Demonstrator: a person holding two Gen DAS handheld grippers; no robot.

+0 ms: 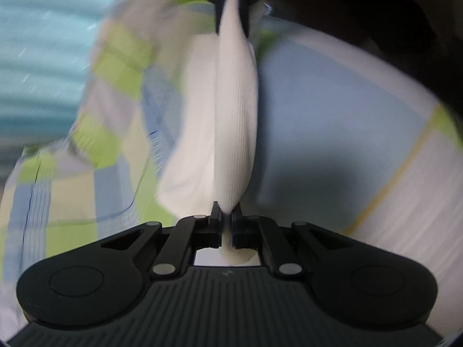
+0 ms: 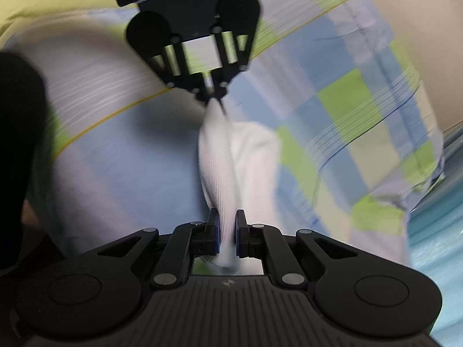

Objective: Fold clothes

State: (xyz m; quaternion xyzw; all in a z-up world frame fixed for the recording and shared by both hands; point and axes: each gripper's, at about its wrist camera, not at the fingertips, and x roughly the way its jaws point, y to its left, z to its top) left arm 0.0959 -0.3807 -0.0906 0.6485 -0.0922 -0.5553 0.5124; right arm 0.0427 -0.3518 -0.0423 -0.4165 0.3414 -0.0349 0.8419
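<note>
In the left wrist view, a white ribbed garment [image 1: 235,133] is clamped between the jaws of the left gripper [image 1: 227,217] and stretched to the right gripper [image 1: 233,26], above a checked sheet [image 1: 332,110]. In the right wrist view, the right gripper [image 2: 227,225] is clenched on the garment [image 2: 222,167], whose far end is pinched by the left gripper [image 2: 212,101].
</note>
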